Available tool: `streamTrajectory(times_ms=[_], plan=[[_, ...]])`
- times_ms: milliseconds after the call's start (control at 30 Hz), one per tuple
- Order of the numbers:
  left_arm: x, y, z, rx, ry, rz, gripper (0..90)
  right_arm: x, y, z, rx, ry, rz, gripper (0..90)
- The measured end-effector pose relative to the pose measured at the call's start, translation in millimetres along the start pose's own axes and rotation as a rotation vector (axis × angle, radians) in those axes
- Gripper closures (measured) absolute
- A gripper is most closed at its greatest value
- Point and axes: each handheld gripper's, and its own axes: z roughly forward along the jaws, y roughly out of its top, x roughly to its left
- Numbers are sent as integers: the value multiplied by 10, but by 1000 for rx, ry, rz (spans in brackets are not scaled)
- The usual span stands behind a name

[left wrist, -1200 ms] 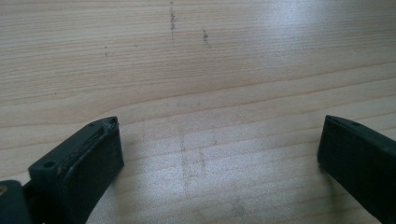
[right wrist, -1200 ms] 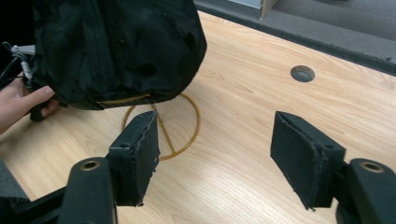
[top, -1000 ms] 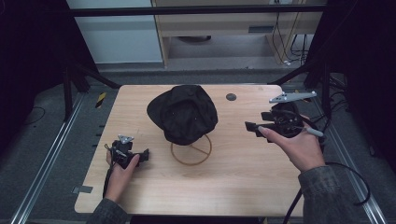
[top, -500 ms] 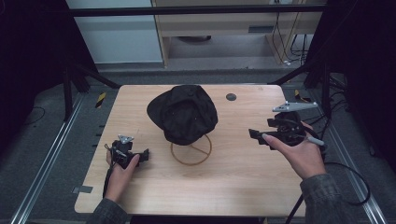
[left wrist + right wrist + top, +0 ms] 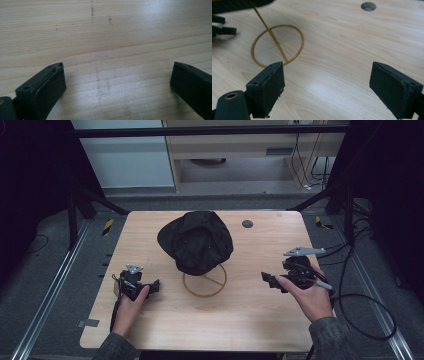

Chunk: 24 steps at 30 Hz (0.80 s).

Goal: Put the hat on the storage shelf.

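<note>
A black hat (image 5: 196, 241) sits on a thin brass wire stand whose ring base (image 5: 204, 281) rests on the wooden table (image 5: 240, 320). My left gripper (image 5: 154, 288) lies low at the table's left, jaws wide apart over bare wood (image 5: 117, 82), holding nothing. My right gripper (image 5: 269, 281) is at the right, pointing toward the stand, open and empty (image 5: 327, 82). In the right gripper view the stand's ring (image 5: 277, 45) and slanted rod lie ahead to the left, under the hat's edge (image 5: 242, 4).
A small round hole (image 5: 247, 224) is set in the table near its far edge, also seen as the hole (image 5: 368, 6). Cables trail off the table's right side (image 5: 360, 305). Dark frame posts stand at both far corners.
My right gripper has come down and nearer to the person, from beside the hat's height to low over the table. The left gripper has stayed put.
</note>
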Motion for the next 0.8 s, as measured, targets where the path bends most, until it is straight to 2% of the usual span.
streamTrajectory(times_ms=[467, 567, 700, 800], plan=[[0, 0, 0, 0, 0, 0, 0, 70, -368, 464, 85, 21, -2, 126], [0, 0, 0, 0, 0, 0, 0, 96, -437, 559, 106, 17, -14, 129], [0, 0, 0, 0, 0, 0, 0, 114, -518, 693, 120, 23, -8, 131], [0, 0, 0, 0, 0, 0, 0, 130, -573, 805, 127, 24, 17, 135]])
